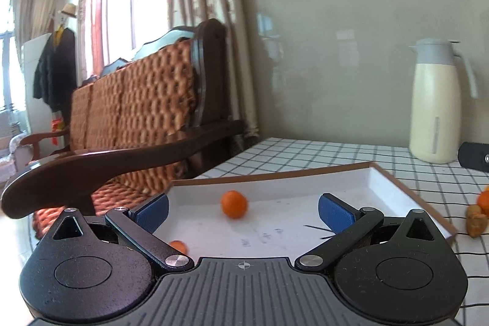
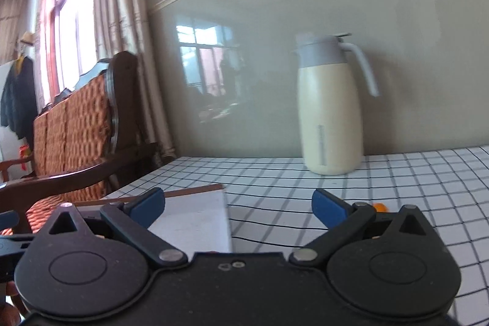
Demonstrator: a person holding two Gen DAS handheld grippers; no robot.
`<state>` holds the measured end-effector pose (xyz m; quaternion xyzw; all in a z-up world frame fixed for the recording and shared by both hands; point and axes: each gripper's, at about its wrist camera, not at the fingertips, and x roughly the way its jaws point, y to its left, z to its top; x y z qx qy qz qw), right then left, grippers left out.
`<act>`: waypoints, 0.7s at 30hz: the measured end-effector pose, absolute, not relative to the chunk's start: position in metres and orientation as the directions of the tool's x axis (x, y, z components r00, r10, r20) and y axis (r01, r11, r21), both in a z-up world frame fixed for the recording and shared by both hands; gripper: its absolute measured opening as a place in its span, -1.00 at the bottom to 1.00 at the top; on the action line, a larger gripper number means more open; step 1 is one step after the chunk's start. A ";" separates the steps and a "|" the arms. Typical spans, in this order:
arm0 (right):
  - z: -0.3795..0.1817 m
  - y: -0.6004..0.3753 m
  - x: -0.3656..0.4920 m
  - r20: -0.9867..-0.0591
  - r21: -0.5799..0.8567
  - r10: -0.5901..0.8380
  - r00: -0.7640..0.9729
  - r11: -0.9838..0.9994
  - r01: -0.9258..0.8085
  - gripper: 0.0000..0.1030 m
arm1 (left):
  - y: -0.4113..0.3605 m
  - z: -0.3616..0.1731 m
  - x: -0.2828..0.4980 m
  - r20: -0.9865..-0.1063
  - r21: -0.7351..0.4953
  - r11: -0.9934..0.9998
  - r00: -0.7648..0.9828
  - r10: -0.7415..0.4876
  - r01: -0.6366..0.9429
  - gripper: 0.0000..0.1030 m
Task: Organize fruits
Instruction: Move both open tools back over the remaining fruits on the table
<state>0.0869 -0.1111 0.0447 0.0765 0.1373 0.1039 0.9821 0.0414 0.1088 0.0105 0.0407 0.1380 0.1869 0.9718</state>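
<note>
My left gripper (image 1: 243,211) gapes wide and empty over the tray's (image 1: 406,197) brown rim. My right gripper (image 2: 237,206), equally wide, holds nothing above open checked tablecloth (image 2: 275,173) beside the tray edge.

Two oranges in the white tray (image 1: 394,188): one whole in the middle (image 1: 234,203), one partly hidden behind the left gripper's linkage (image 1: 178,246). One tray only, brown-rimmed. At the left view's right edge, on the checked tablecloth (image 1: 305,155), one more orange (image 1: 484,202) and what looks like two brownish-yellow fruits (image 1: 475,220), cropped and hard to count. One orange scrap (image 2: 380,207) beside the right gripper's finger. One cream thermos jug (image 1: 435,106). One wooden bench (image 1: 137,112). One hat (image 1: 68,10), one dark coat (image 1: 55,72). Two grippers: left (image 1: 243,208), right (image 2: 238,203), both spread wide.
</note>
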 end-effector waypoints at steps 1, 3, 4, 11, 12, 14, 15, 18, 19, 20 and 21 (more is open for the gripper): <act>0.046 -0.118 0.086 -0.255 0.188 0.208 0.944 0.969 -0.162 0.88 | 0.105 0.010 0.042 -0.253 0.134 0.931 0.896 0.364 -0.340 1.00; 0.046 -0.131 0.085 -0.258 0.202 0.173 0.951 0.972 -0.122 0.88 | 0.095 0.010 0.043 -0.254 0.139 0.941 0.908 0.335 -0.308 1.00; 0.047 -0.139 0.084 -0.260 0.206 0.149 0.954 0.974 -0.096 0.88 | 0.090 0.009 0.043 -0.254 0.141 0.946 0.913 0.320 -0.292 1.00; 0.047 -0.188 0.076 -0.277 0.262 0.035 0.960 0.964 0.040 0.88 | 0.046 0.006 0.044 -0.265 0.168 0.974 0.945 0.193 -0.152 1.00; 0.047 -0.194 0.075 -0.279 0.271 0.026 0.960 0.961 0.052 0.88 | 0.041 0.006 0.043 -0.265 0.165 0.977 0.948 0.173 -0.132 1.00; 0.047 -0.204 0.072 -0.286 0.279 0.000 0.958 0.957 0.084 0.88 | 0.028 0.005 0.043 -0.275 0.154 0.984 0.953 0.125 -0.084 1.00; 0.047 -0.208 0.070 -0.289 0.280 -0.010 0.957 0.955 0.094 0.88 | 0.024 0.004 0.043 -0.280 0.150 0.986 0.954 0.107 -0.067 1.00; 0.046 -0.220 0.064 -0.294 0.276 -0.052 0.955 0.952 0.136 0.88 | 0.005 0.001 0.044 -0.286 0.159 0.987 0.956 0.066 -0.021 1.00; 0.046 -0.223 0.063 -0.294 0.273 -0.064 0.954 0.951 0.148 0.88 | -0.001 0.000 0.044 -0.287 0.163 0.987 0.956 0.055 -0.008 1.00; 0.046 -0.227 0.061 -0.292 0.270 -0.079 0.953 0.949 0.161 0.88 | -0.008 -0.001 0.044 -0.291 0.164 0.986 0.956 0.039 0.010 1.00; 0.046 -0.231 0.061 -0.291 0.271 -0.085 0.953 0.948 0.168 0.88 | -0.011 -0.002 0.045 -0.294 0.162 0.987 0.956 0.026 0.023 1.00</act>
